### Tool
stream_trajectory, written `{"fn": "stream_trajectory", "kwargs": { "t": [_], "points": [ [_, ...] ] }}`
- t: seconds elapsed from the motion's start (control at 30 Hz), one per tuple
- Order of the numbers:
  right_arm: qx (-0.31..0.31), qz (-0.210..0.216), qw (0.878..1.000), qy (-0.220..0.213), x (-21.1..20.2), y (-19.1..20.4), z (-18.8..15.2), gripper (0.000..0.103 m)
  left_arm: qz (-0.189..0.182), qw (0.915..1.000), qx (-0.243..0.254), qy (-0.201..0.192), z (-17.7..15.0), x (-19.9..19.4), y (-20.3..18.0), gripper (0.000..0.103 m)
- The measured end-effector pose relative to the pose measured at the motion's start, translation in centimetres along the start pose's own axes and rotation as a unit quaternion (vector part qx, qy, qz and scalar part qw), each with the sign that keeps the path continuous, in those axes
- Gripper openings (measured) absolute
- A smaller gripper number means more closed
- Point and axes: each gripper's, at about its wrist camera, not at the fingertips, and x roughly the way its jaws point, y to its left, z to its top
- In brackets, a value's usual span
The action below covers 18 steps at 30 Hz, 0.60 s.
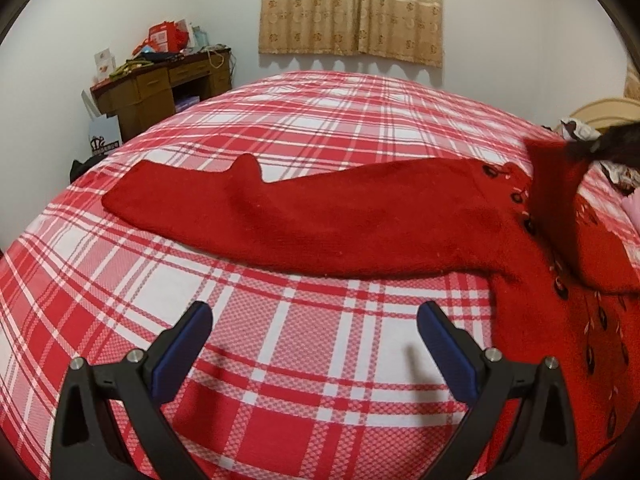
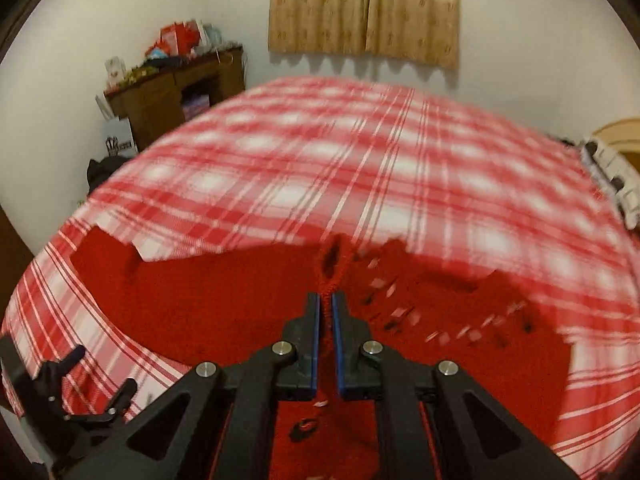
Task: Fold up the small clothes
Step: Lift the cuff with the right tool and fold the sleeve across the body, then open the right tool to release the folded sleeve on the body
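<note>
On the bed (image 1: 320, 128), across its plaid sheet of red, pink and white checks, a red sweater (image 1: 328, 220) lay with one long sleeve stretched toward the left edge, its cuff end flat and blunt. The knit looked fuzzy and thick, with small dark embroidered motifs running along the front near the right edge. Part of the body was lifted into a blurred fold there, and what held it in the left wrist view was only a dark smear, too blurred to make out. The left gripper (image 1: 314, 332) hovered over bare sheet near the front edge, its blue-padded black fingers spread wide and holding nothing. The right gripper (image 2: 326, 300) had its pads pinched nearly together on a raised ridge of the sweater, the cloth rising in a narrow loop just past the tips. That view was smeared by motion, so the sheet's checks and the embroidery read as streaks. Beyond the far left corner stood a brown wooden desk (image 1: 160, 88) heaped with clutter, and a beige patterned curtain (image 1: 352, 8) hung on the white wall.
</note>
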Motion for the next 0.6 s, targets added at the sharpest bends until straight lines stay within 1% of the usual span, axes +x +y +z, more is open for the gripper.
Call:
{"fn": "stream_trajectory", "kwargs": {
  "t": [0.13,0.3,0.33,0.37,0.43,0.47,0.5,0.57,0.6],
  "points": [
    [-0.004,0.011,1.0,0.023,3.3,1.2,-1.8,0.005,0.006,0.9999,0.013,-0.004,-0.2,-0.2,-0.5,0.103],
    [-0.013,0.021,0.999,0.036,4.8,2.5,-2.5,0.005,0.005,0.9997,0.022,0.003,-0.2,0.1,-0.7,0.103],
    [-0.009,0.03,0.999,0.038,4.9,2.5,-2.6,0.006,0.004,0.9998,0.019,0.004,-0.2,0.1,-0.6,0.103],
    [0.0,0.052,0.998,0.042,5.0,2.3,-2.7,0.007,0.003,0.9998,0.016,0.006,-0.2,0.2,-0.5,0.103],
    [0.012,0.087,0.995,0.042,4.8,2.1,-2.8,0.03,0.002,0.9999,0.013,0.011,-0.2,0.4,-0.4,0.103],
    [0.016,0.1,0.994,0.037,4.5,2.1,-3.1,0.058,0.0,0.9999,0.011,0.013,-0.2,0.4,-0.3,0.103],
    [0.02,0.118,0.992,0.034,4.1,2.0,-3.4,0.065,-0.001,0.9999,0.011,0.013,-0.2,0.4,-0.4,0.103],
    [0.026,0.142,0.989,0.031,3.3,1.9,-4.0,0.065,-0.004,0.9999,0.007,0.013,-0.3,0.3,-0.2,0.103],
    [0.024,0.137,0.99,0.03,2.9,1.7,-4.4,0.065,-0.003,0.9999,0.003,0.013,-0.3,0.4,-0.1,0.103]
  ]
}}
